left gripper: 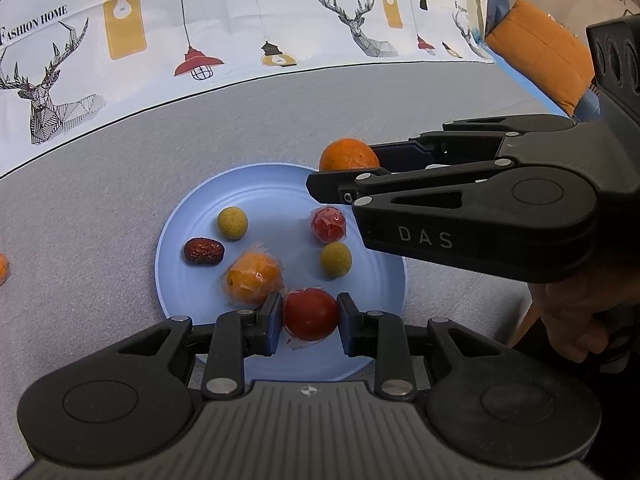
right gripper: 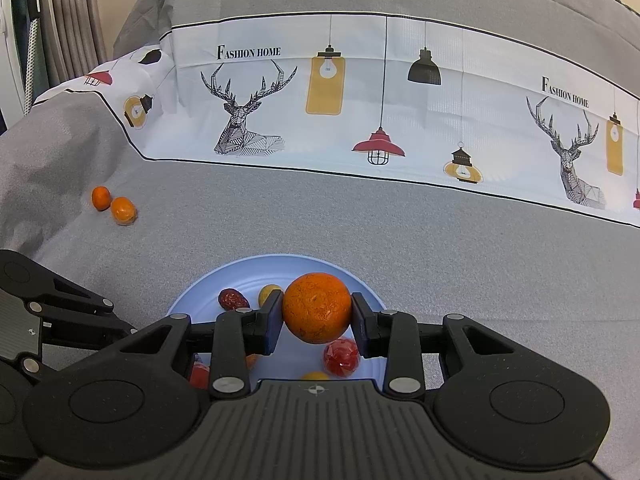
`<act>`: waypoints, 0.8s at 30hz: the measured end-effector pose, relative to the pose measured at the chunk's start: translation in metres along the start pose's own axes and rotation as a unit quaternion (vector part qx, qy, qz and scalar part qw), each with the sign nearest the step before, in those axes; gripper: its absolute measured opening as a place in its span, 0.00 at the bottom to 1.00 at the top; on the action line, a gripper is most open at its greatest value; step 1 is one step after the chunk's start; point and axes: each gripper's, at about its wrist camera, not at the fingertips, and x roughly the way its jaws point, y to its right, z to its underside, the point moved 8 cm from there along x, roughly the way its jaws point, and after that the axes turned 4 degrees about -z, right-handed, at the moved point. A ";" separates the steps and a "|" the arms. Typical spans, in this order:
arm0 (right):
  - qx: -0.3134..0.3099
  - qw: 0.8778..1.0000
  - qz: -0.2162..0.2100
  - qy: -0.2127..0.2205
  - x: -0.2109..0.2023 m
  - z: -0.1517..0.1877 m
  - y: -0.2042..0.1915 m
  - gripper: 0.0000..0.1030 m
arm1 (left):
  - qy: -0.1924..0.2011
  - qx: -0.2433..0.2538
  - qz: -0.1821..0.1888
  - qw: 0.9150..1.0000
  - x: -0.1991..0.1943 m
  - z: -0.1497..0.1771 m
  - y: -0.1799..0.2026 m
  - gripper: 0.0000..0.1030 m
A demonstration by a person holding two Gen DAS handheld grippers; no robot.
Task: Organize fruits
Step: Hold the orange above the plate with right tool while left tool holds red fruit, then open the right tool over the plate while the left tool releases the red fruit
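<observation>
Left claw (left gripper: 309,316) clenched on a wrapped red fruit (left gripper: 311,314) above the near rim of the blue plate (left gripper: 176,248); right claw (right gripper: 316,316) clenched on an orange (right gripper: 317,307) over the plate's far side. The left wrist view alone shows the plate's full contents: two yellow-green balls (left gripper: 232,222), a dried red date (left gripper: 204,251), a wrapped orange fruit (left gripper: 254,276) and a wrapped red fruit (left gripper: 328,224), all lying apart from one another. It also shows the hand (left gripper: 576,320) gripping the right claw. The right wrist view alone shows two small orange fruits (right gripper: 114,204) touching each other on the grey table cover (right gripper: 320,216), well apart from the plate, near the cover's left fold. Bare grey cloth lies between the plate and the printed white band (right gripper: 360,100) behind it.
</observation>
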 end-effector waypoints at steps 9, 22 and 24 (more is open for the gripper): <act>0.000 1.000 0.000 0.000 0.000 0.000 0.000 0.36 | 0.001 0.000 0.000 1.000 0.000 0.000 0.000 0.31; 0.000 1.000 0.000 0.000 0.000 0.001 0.000 0.36 | 0.001 0.000 0.000 1.000 -0.001 -0.001 0.001 0.31; 0.000 1.000 0.000 0.001 0.001 0.001 0.000 0.36 | 0.001 0.000 0.001 1.000 -0.002 -0.001 0.001 0.31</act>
